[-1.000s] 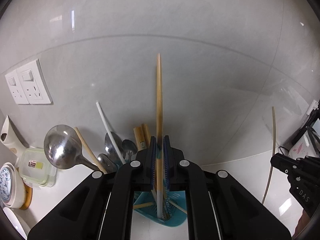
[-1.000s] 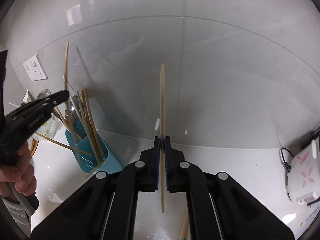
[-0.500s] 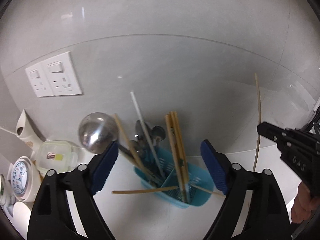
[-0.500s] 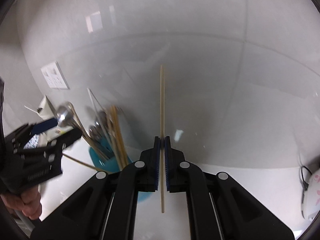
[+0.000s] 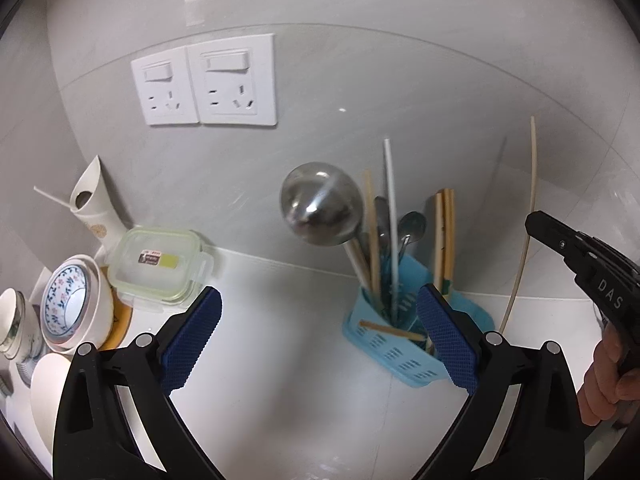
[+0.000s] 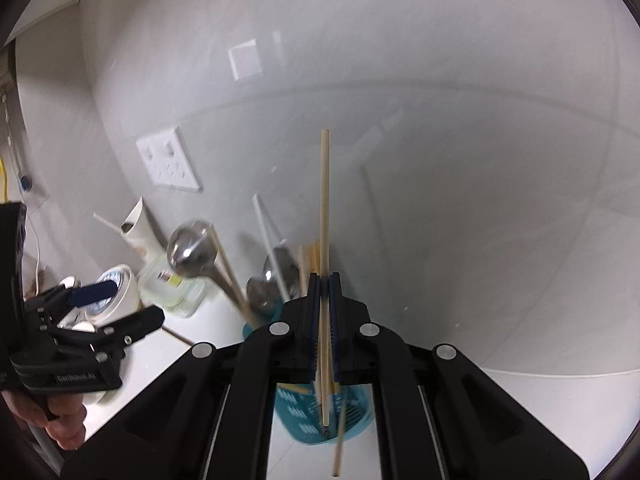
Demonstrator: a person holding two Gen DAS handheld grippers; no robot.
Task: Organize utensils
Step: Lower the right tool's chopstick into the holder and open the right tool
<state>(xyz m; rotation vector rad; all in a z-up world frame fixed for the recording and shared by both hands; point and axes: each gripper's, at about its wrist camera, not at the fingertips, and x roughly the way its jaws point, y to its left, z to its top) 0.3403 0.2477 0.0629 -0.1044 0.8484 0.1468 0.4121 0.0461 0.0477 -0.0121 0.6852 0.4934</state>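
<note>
A blue slotted utensil holder stands on the white counter by the wall, holding a steel ladle, spoons, a white straw and several wooden chopsticks. My left gripper is open and empty, in front of the holder. My right gripper is shut on a wooden chopstick, held upright just above the holder. That chopstick and the right gripper also show at the right of the left wrist view. Another chopstick lies across the holder's rim.
A clear lidded food container, patterned bowls and a white paper cone crowd the counter's left corner. Two wall sockets sit above. The tiled wall is close behind the holder. The left gripper shows in the right wrist view.
My left gripper opened, let its chopstick go into the holder, and drew back to the left. My right gripper carried its chopstick left to above the holder.
</note>
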